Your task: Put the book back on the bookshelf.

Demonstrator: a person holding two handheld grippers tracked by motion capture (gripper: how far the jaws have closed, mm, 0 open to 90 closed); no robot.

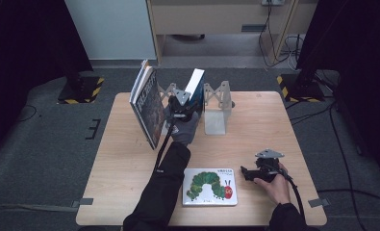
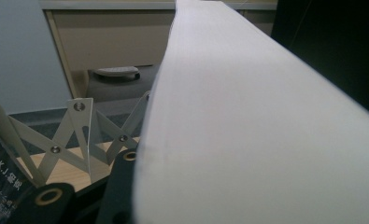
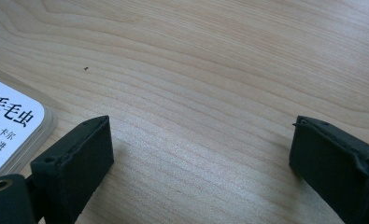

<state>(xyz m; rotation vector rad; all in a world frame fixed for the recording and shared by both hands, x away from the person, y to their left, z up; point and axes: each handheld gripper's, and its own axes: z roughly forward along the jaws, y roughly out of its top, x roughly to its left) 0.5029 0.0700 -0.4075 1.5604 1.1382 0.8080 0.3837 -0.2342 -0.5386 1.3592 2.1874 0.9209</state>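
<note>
Now a white-edged book (image 1: 195, 83) is being stood in the metal book rack (image 1: 216, 108) at the table's far edge, the left gripper (image 1: 182, 108) clamped on it. One dark book (image 1: 146, 103) is racked; the caterpillar board book (image 1: 210, 186) waits near the front edge, beside the right gripper (image 1: 249, 174), jaws apart.

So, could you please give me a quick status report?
Left gripper at upright blue-covered book in white metal rack; grip unclear. Right gripper open, resting on wooden table. Nothing in the way.
</note>
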